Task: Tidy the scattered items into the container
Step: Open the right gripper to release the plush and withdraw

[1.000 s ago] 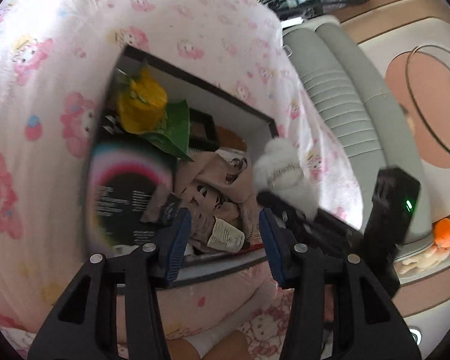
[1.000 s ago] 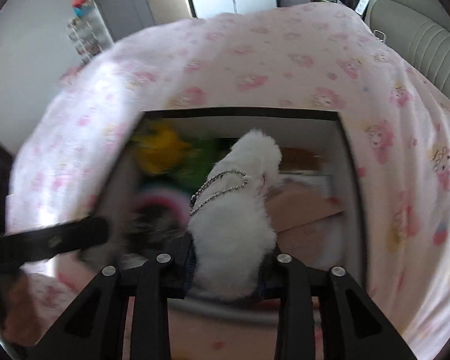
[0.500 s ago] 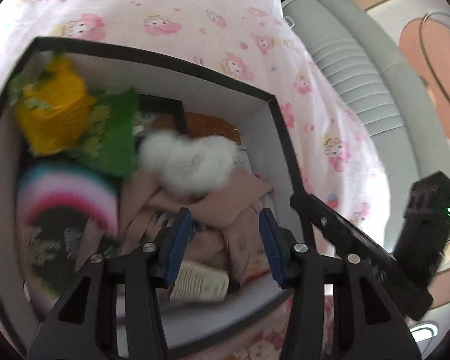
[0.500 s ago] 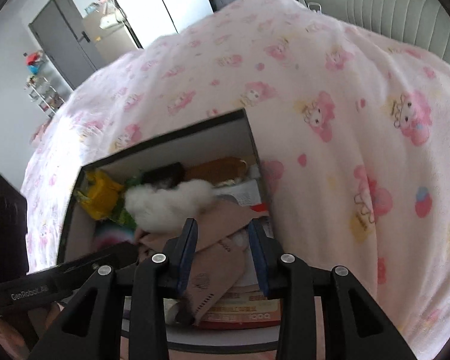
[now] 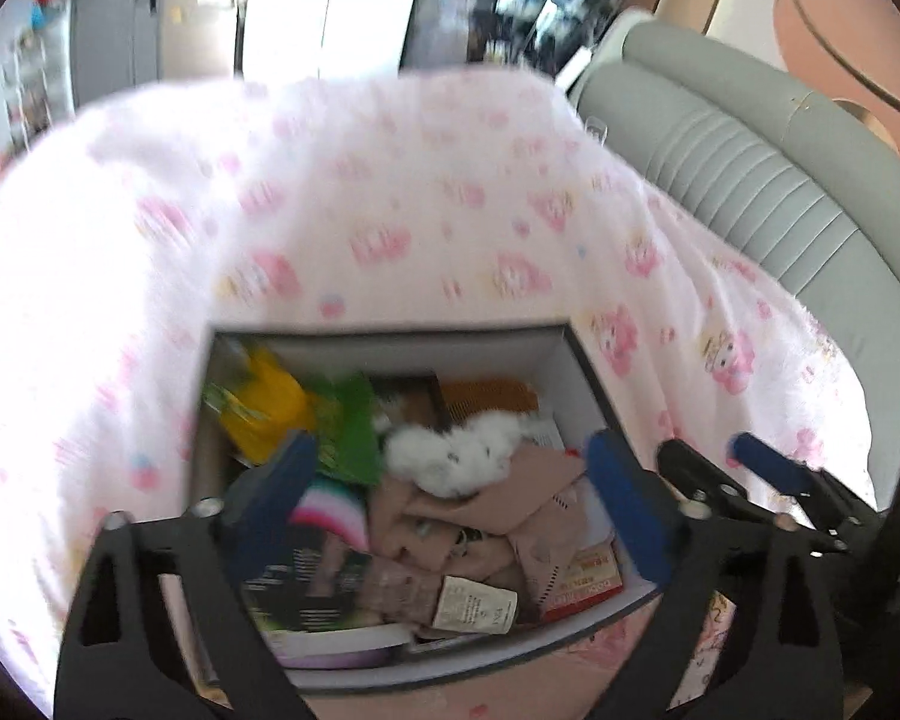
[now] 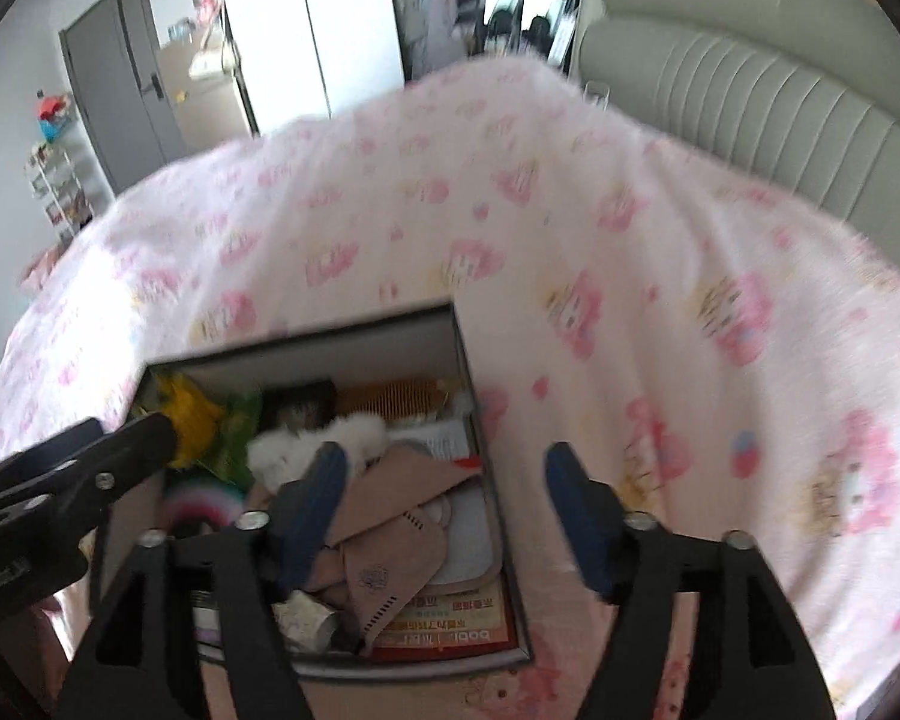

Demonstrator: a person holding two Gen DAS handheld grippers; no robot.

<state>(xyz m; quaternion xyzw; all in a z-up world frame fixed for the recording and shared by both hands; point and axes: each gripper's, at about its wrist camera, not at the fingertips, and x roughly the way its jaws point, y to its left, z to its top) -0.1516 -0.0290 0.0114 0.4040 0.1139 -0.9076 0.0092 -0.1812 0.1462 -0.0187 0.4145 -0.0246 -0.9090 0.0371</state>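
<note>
A dark-rimmed box [image 5: 390, 333] with white inner walls sits on a pink-patterned blanket and holds several items. A white fluffy toy [image 5: 456, 456] lies in its middle, on beige masks [image 5: 510, 498]. Beside it are a yellow item [image 5: 264, 414], a green packet [image 5: 348, 426] and a rainbow-striped disc [image 5: 330, 510]. My left gripper [image 5: 450, 462] hovers above the box, its jaws opening wide with nothing between them. My right gripper [image 6: 445, 468] hangs over the box's right wall [image 6: 462, 360], its jaws opening too, and it holds nothing. The fluffy toy [image 6: 306, 444] lies left of its left finger.
The blanket [image 6: 570, 240] spreads around the box on all sides. A grey-green ribbed sofa [image 5: 750, 180] stands at the right. A grey door [image 6: 120, 78], shelves and a white cabinet stand at the far end. Each gripper shows at the edge of the other's view.
The right gripper has let go of the white fluffy toy, which now lies in the box. Both grippers have lifted and drawn back from the box, and their jaws have spread wide.
</note>
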